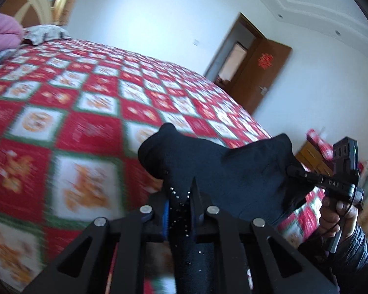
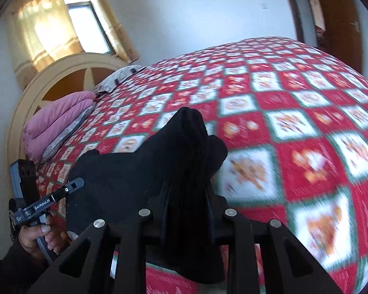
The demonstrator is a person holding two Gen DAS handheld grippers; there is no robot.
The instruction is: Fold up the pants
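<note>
Black pants (image 1: 220,166) hang stretched between my two grippers above the bed. In the left wrist view my left gripper (image 1: 181,191) is shut on a bunched edge of the cloth, which spills past the fingers. My right gripper (image 1: 292,169) pinches the other end at the right, with a hand on its handle. From the right wrist camera, my right gripper (image 2: 186,188) is shut on a thick fold of the pants (image 2: 135,171). My left gripper (image 2: 78,181) bites the cloth at the lower left. The fingertips are hidden by fabric.
A red, white and green checked bedspread (image 1: 85,122) covers the bed below. A folded pink quilt (image 2: 59,122) and a pillow (image 2: 120,78) lie by the headboard (image 2: 61,73). A brown door (image 1: 262,73) stands open, and a wooden cabinet (image 1: 311,156) sits beyond the bed.
</note>
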